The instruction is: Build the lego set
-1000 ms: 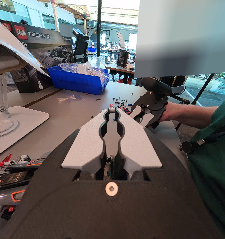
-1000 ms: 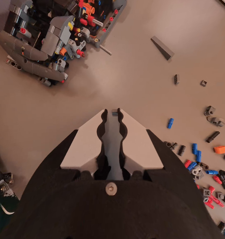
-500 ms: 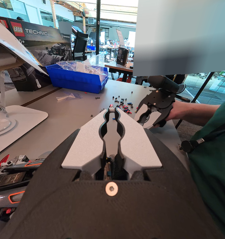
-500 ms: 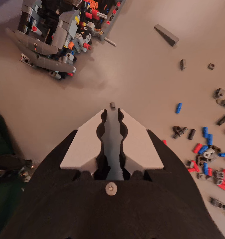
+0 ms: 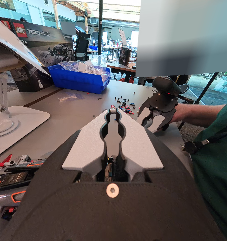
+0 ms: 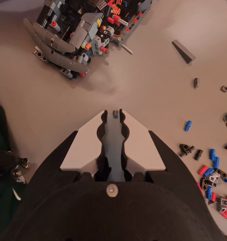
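My left gripper [image 5: 112,110] is shut on a small grey connector with a red pin [image 5: 112,109], held above the table. My right gripper [image 6: 113,110] is open and points down at the table. A small grey bush [image 6: 115,114] lies on the table between its fingertips, touching neither. The right gripper also shows in the left wrist view [image 5: 151,120], held in a hand. The partly built grey and black model [image 6: 71,43] sits beyond the bush; it also shows at the lower left of the left wrist view [image 5: 12,172].
Loose red, blue and black pieces [image 6: 212,176] lie to the right, also seen in the left wrist view [image 5: 126,107]. A dark grey wedge [image 6: 183,53] lies apart. A blue bin of bags [image 5: 79,80], the set box [image 5: 45,43] and a white stand base [image 5: 25,120] stand at the left and back. The tips of one gripper are about 20 cm away from the tips of the other.
The grey bush lay just beyond my right fingertips half a second ago; the gripper has moved forward, so the bush now sits between them. My left gripper has stayed shut on its piece.
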{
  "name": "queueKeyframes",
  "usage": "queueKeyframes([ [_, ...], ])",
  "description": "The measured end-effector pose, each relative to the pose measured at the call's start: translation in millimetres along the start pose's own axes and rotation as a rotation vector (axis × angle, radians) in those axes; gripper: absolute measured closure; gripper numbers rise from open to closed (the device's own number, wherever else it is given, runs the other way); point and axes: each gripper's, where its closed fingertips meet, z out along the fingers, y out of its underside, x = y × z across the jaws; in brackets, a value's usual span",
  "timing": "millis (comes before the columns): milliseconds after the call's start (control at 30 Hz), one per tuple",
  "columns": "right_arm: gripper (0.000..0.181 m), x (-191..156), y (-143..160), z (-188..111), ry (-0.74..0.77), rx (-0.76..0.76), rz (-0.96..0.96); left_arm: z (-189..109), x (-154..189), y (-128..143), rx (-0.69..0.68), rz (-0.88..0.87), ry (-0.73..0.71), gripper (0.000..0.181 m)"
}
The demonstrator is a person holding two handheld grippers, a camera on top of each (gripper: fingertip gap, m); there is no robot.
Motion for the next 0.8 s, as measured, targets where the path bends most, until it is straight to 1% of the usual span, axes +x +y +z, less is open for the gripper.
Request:
queueKeyframes([
  [100, 0.166, -1.1, 1.3, -0.5, -0.014, 0.0, 0.006, -0.4, -0.3, 0.0, 0.001, -0.002, -0.001, 0.176],
  [133, 0.17, -0.2, 1.6, -0.8, -0.011, 0.001, 0.004, -0.1, -0.3, 0.1, 0.0, -0.002, 0.0, 0.176],
  [233, 0.175, 1.6, 1.9, -0.9, -0.003, 0.002, 0.005, 0.7, -0.3, 1.3, -0.004, -0.002, 0.0, 0.176],
  [533, 0.176, 0.9, 2.8, -2.6, -0.006, 0.021, 0.016, 2.9, 0.9, 3.7, -0.014, -0.005, 0.008, 0.176],
  [633, 0.176, 0.3, -17.6, -10.8, -0.038, 0.12, 0.027, 4.4, 3.9, 4.4, -0.019, -0.006, 0.024, 0.176],
  [800, 0.176, 0.7, -85.6, -36.7, -0.081, 0.35, -0.066, 8.9, 17.1, 2.0, -0.008, -0.012, 0.09, 0.176],
])
